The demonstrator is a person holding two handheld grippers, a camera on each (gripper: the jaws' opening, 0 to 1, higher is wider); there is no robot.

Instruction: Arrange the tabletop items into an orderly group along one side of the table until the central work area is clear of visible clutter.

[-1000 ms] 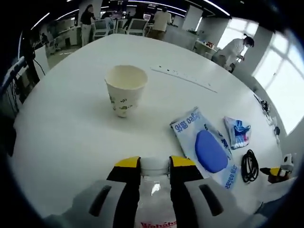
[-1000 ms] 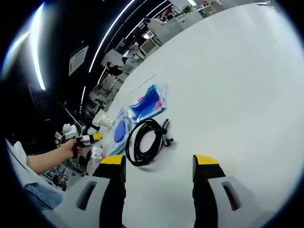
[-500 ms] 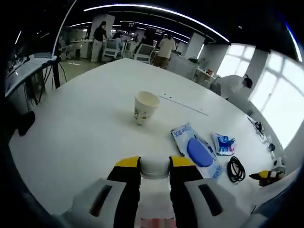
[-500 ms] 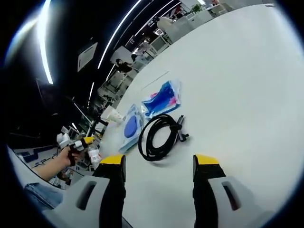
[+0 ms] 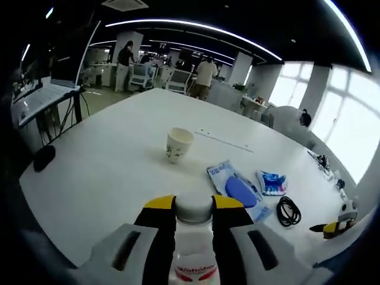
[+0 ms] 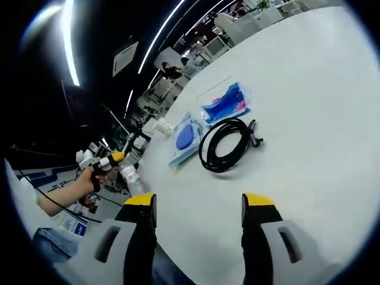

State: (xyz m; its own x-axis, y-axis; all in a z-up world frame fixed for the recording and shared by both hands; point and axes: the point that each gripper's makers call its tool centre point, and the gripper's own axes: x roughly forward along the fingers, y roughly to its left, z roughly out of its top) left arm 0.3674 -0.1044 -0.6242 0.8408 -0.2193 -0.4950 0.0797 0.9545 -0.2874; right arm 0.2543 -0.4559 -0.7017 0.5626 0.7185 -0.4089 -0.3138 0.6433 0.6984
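Left gripper (image 5: 194, 215) w/ yellow-tipped jaws is pinching a clear plastic bottle w/ white cap (image 5: 194, 209) by the neck, off the white table (image 5: 101, 172); a slack grip and it slips out. Your right gripper (image 6: 200, 209) hangs spread, holding nothing. Further out: coiled black cable (image 5: 288, 211), blue-and-white wipes pack (image 5: 236, 187), small blue packet (image 5: 271, 181), then printed paper cup (image 5: 179, 144) — light, prob tips if the bottle bumps it.
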